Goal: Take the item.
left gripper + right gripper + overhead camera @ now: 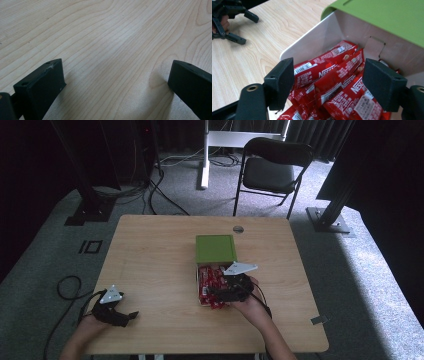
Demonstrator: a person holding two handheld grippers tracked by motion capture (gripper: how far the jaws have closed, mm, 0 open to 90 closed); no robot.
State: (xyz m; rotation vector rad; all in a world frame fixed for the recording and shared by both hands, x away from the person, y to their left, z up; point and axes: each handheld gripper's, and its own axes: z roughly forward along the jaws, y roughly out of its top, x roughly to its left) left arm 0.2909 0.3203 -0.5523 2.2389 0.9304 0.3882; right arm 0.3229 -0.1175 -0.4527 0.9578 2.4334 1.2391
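A white box (196, 279) full of several red snack packets (206, 281) sits mid-table, its green lid (215, 248) hinged back at the far side. My right gripper (214, 294) hovers over the box's near end, open. In the right gripper view the jaws straddle the red packets (329, 75) inside the white box wall (312, 35), under the green lid (387, 15), gripping nothing; right gripper (329, 72). My left gripper (129, 316) rests low at the table's front left, open over bare wood; left gripper (116, 72).
The wooden table (150, 255) has a round cable hole (238, 228) near its far edge. A black folding chair (272, 167) and a white desk leg (204, 155) stand behind it. The other gripper (229, 22) shows far off in the right gripper view.
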